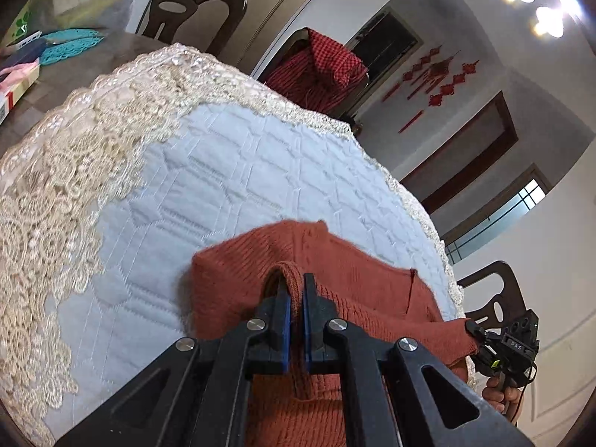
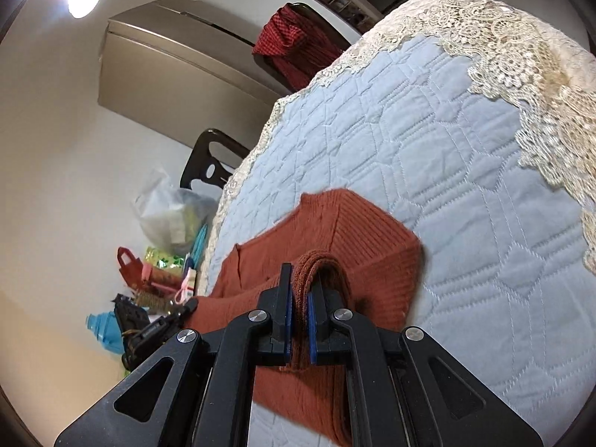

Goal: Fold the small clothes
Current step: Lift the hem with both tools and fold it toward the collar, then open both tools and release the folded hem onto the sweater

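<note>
Clear plastic bag (image 2: pixel 169 210) of packets left of right hand-held gripper (image 2: pixel 300 300). Both tilted down, left hand-held gripper (image 1: pixel 296 300) too, each clenched on rust sweater (image 2: pixel 357 231) edge above quilted surface (image 1: pixel 231 171).

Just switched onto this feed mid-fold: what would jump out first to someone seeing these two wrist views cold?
The rust-orange knit garment dominates the lower centre of both views, stretched over a pale blue quilted cloth with a cream lace border. The left claw and the right claw are each shut on a bunched edge of it. Behind, a red checked cloth hangs over a dark chair.
</note>
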{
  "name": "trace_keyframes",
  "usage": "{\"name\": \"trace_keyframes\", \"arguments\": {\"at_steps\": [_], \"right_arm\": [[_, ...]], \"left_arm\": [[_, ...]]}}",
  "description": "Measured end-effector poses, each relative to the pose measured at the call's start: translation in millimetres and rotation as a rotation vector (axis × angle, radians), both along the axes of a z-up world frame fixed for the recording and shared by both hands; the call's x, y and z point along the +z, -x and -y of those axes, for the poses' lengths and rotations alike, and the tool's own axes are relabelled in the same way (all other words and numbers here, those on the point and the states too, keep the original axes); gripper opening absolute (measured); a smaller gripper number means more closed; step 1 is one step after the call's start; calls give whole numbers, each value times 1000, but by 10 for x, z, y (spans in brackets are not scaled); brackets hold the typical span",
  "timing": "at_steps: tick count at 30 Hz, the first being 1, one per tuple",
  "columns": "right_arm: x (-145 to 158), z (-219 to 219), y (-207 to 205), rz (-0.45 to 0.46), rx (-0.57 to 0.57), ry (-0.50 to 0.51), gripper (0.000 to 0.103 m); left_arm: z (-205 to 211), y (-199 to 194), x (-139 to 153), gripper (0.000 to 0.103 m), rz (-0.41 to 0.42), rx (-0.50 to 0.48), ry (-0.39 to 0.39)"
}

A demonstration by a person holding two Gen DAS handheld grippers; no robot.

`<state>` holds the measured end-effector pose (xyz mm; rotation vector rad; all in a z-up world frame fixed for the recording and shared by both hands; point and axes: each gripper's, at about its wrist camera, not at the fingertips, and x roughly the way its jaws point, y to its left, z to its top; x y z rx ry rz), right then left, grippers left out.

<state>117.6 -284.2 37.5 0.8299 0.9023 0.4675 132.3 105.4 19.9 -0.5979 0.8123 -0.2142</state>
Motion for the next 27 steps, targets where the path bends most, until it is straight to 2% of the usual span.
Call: {"name": "trace_keyframes", "arguments": {"at_steps": [2,6,7,9,11,12,13,14,15,17,21,27], "right_arm": [[-9,6,-73,-8,-11,-10,6],[-166,17,-264,-75,-15,-14,9],[-246,23,-316,-117,-22,-16,9],[-278,33,-353,-130,-27,-28,10],[-215,49,-354,-92,-34,-48,15],[-176,59,-358,-70,-35,-60,21],[-130,79,-360,-45,-39,-74,31],[-104,84,-364,-34,-45,-78,37],[-76,108,-364,-21,-58,-83,43],[-20,159,-340,5,-73,-95,43],[101,106,-229,51,-73,-2,43],[234,-175,64,110,-3,172,43]], "left_arm": [[-19,-60,-7,6,-10,8,3],[-36,-247,-181,7,-92,15,20],[-39,-271,-209,7,-97,13,24],[-59,-267,-204,8,-85,20,43],[-88,-239,-158,11,-52,29,64],[-101,-229,-130,18,-38,41,62],[-126,-212,-95,30,-21,65,53],[-159,-206,-61,33,-4,88,44],[-193,-185,-30,34,10,106,39],[-239,-148,23,34,15,128,18],[-159,18,136,34,56,102,-56],[214,363,150,34,80,-50,-154]]}}
